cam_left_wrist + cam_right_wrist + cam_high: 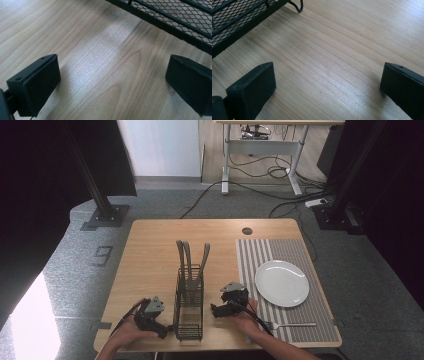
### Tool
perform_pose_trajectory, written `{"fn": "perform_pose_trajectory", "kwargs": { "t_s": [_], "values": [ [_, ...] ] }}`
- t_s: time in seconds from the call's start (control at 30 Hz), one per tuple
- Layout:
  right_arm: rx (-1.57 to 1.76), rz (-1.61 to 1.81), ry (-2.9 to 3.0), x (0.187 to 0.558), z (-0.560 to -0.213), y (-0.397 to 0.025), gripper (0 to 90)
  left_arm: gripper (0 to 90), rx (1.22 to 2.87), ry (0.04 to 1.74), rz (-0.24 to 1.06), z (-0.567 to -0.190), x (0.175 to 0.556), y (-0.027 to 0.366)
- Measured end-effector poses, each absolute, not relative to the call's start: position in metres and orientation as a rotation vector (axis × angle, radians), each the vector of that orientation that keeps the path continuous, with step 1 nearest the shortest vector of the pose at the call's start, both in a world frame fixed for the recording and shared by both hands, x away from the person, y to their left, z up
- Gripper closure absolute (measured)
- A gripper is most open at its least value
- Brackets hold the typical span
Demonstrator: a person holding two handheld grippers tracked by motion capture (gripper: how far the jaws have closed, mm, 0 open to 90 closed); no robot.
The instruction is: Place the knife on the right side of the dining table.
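Observation:
A black wire-mesh caddy (190,305) stands on the wooden table (150,255), with three pieces of metal cutlery (189,260) upright in its far compartment. My left gripper (161,329) rests on the table just left of the caddy's near end, open with nothing between its fingers. In the left gripper view the mesh wall (175,17) runs across the top right. My right gripper (216,310) sits open just right of the caddy, over bare wood. The right gripper view has the caddy's mesh (237,15) at top left.
A striped grey placemat (300,320) covers the table's right side and carries a white plate (282,283). A fork (292,324) lies on the mat near the front edge. A round cable hole (247,231) sits at the table's back.

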State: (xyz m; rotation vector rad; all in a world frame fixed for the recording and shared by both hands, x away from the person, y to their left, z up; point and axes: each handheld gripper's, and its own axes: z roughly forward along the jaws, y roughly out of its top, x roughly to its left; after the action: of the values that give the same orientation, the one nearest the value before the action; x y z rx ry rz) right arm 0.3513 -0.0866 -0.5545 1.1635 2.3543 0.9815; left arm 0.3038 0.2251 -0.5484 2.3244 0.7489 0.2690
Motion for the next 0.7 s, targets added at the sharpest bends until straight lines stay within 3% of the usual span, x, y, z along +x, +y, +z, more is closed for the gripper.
{"fn": "perform_pose_trajectory", "kwargs": {
  "t_s": [0.7],
  "values": [
    [1.23,1.032,2.31,0.3453,-0.5488,-0.0847,8.9,0.0,2.326,0.74,0.266,-0.5484,0.3046,0.2251]
  ]
}}
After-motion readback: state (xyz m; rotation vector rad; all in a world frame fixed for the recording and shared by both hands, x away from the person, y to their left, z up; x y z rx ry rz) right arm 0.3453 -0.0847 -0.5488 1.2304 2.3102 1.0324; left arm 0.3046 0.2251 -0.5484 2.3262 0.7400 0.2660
